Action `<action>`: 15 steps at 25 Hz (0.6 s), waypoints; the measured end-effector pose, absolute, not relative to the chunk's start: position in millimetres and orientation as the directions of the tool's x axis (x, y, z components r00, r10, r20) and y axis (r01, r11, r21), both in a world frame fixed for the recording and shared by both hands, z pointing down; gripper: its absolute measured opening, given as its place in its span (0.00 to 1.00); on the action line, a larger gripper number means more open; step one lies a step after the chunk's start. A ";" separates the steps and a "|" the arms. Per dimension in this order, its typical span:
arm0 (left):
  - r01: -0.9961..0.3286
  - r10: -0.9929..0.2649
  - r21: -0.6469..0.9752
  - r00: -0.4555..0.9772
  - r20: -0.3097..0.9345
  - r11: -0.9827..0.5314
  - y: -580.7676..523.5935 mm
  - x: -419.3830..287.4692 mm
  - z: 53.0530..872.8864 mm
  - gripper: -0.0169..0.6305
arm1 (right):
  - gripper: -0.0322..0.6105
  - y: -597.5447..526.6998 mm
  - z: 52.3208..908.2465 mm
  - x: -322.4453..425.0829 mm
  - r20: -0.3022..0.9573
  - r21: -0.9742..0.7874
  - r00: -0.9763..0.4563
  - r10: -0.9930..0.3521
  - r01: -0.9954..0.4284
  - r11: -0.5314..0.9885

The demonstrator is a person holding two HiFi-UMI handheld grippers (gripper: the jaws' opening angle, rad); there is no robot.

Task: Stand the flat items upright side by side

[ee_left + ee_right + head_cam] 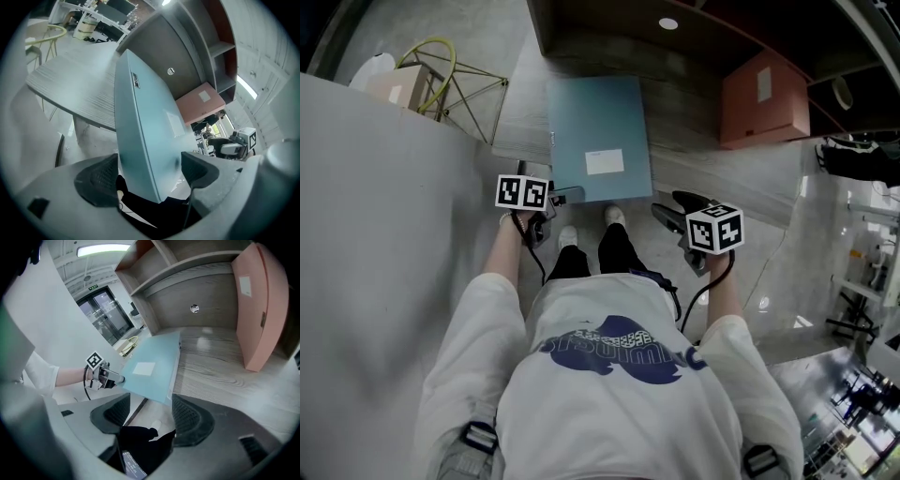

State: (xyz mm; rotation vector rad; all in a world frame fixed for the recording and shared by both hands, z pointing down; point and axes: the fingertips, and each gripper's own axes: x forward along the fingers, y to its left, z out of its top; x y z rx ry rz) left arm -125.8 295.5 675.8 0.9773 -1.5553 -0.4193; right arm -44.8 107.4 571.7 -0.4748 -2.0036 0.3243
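Lying flat on the wooden desk (703, 159), the blue folder (595, 122) has its broad face up and its long axis running from the person toward the back of the desk. Its near short end sticks out past the desk's front edge. One white label (605, 161) sits on the top face, toward that near end.

Two folders are in view: this blue one and one pink folder (764, 101). The pink folder already stands upright on its edge at the right, under the shelf (187, 261), well apart from the blue one. It also carries one white label.

Two grippers are in view, one in each hand. The left gripper (147, 173) is at the blue folder's near left corner with its jaws spread wide. The corner stands between them, filling most of the gap, and the pads do not clearly press on it.

The right gripper (147, 416) hangs off the desk's front edge, just beside the folder's near right corner. Its jaws are apart with nothing between them. The corner lies just ahead of the pads, not inside them.
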 end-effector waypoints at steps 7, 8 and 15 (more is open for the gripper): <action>-0.338 -0.775 0.749 0.079 0.626 0.571 292.0 -127.0 682.6 0.65 | 0.49 105.5 581.2 -55.2 0.778 -0.455 -0.375 0.504 0.217 0.864; -0.338 -0.771 0.746 0.084 0.631 0.573 292.1 -126.8 682.6 0.65 | 0.49 104.9 582.8 -56.0 0.777 -0.461 -0.371 0.508 0.215 0.861; -0.340 -0.757 0.738 0.101 0.645 0.583 293.0 -127.9 683.6 0.64 | 0.51 98.0 606.0 -65.9 0.777 -0.494 -0.347 0.525 0.181 0.850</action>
